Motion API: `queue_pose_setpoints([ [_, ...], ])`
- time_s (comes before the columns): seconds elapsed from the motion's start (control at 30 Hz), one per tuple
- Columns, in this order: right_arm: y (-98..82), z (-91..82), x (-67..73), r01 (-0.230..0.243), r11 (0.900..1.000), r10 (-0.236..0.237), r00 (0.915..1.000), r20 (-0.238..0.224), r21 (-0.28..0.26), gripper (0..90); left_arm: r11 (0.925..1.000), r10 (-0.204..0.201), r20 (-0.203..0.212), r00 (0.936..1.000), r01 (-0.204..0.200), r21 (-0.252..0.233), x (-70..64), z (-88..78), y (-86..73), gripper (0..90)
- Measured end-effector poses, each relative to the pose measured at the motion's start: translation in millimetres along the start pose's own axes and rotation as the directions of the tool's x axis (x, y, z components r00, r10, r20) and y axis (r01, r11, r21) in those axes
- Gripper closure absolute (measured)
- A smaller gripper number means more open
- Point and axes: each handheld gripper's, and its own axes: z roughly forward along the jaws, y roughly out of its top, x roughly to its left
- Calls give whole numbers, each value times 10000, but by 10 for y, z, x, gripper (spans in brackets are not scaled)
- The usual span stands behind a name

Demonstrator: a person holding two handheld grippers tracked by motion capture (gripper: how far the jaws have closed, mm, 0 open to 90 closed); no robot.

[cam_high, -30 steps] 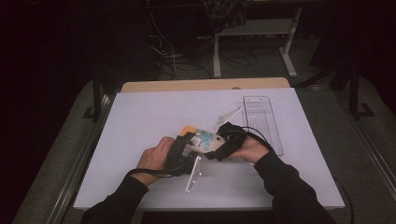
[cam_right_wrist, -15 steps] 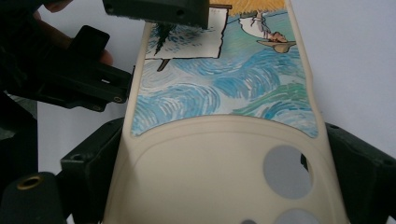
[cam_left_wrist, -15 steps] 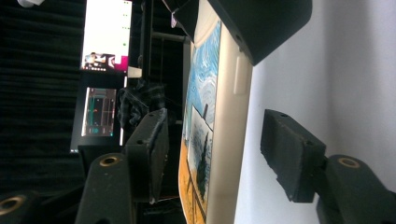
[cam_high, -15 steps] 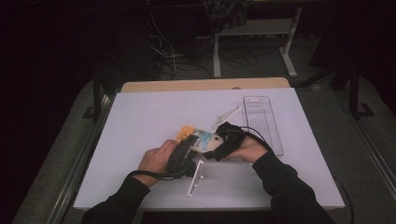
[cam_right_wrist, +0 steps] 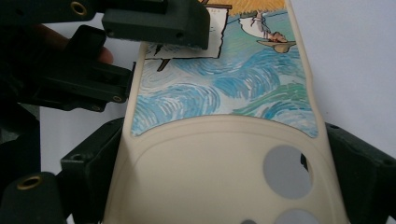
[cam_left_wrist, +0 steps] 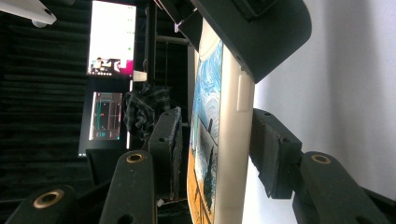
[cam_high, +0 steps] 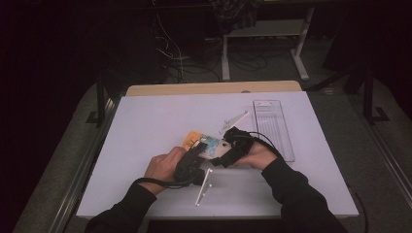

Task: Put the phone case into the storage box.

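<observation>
From above, the phone case (cam_high: 210,145) sat near the middle of the white table (cam_high: 145,126), lifted between both tools, its long axis running from about ten o'clock to four o'clock. The right gripper (cam_high: 228,148) clasped its cream camera end, while the left gripper (cam_high: 197,154) came at the printed end from seven o'clock. A clear plastic tray (cam_high: 273,127) lay well apart at two o'clock, one white strip (cam_high: 234,121) just beyond the case and another white strip (cam_high: 204,187) near the left hand (cam_high: 165,165); none seemed to block the work. Along the left gripper's view, the case (cam_left_wrist: 219,140) stood edge-on between the jaws, which had just been closing; the right-hand pad (cam_left_wrist: 268,149) touched its cream back, the other pad (cam_left_wrist: 170,149) looked a hair off the printed face. Along the right gripper's view, the case (cam_right_wrist: 224,140) ran straight away from the camera, both jaws pressed on its side edges, and the left gripper (cam_right_wrist: 154,42) straddled the far printed end.
</observation>
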Motion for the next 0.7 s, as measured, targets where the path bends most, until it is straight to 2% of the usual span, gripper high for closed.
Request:
queue_pose_setpoints([
  [0.3,1,15,-1,-37,10000,37,10000,-52,27,91,10000,9,70,10000,-9,-15,23,-16,13,652],
  [0.33,7,8,15,-307,9995,307,9994,-177,2,91,10000,18,69,10000,-18,-39,22,-17,13,663],
  [0.7,6,1,-3,-474,9989,472,9985,-273,-47,87,9998,194,250,9995,-192,-71,27,-18,16,754],
])
